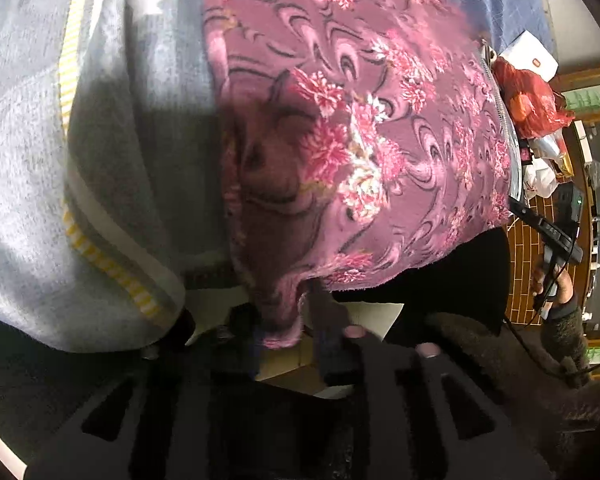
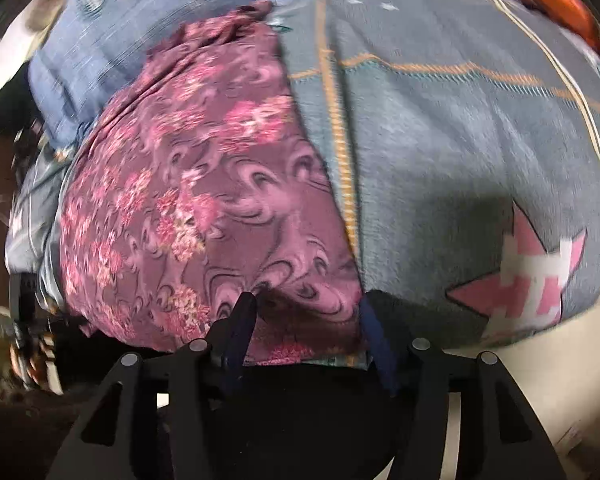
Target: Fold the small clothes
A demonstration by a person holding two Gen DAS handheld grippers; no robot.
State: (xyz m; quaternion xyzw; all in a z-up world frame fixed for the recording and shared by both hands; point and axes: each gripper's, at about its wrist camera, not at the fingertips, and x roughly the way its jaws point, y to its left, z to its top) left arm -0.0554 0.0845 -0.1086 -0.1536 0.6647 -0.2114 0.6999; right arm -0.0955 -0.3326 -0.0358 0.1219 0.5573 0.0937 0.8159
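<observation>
A purple fleece garment with pink flowers (image 1: pixel 360 120) hangs in front of the left wrist camera. My left gripper (image 1: pixel 284 332) is shut on its lower corner, and the fabric bunches between the dark fingers. In the right wrist view the same garment (image 2: pixel 204 208) lies over a grey-blue blanket (image 2: pixel 440 140). My right gripper (image 2: pixel 308 320) is open. Its two fingers stand apart at the garment's near edge, with the hem between them and not pinched. At the right rim of the left wrist view, a hand in a dark sleeve (image 1: pixel 560 292) holds the other black gripper (image 1: pixel 556 236) by the garment's far edge.
The blanket has orange stitched lines and a pink star (image 2: pixel 528 276); its grey side with yellow-striped trim (image 1: pixel 72 80) fills the left. A blue checked cloth (image 2: pixel 180 8) lies behind the garment. A red bag (image 1: pixel 532 100) and a white box (image 1: pixel 528 52) sit at the right.
</observation>
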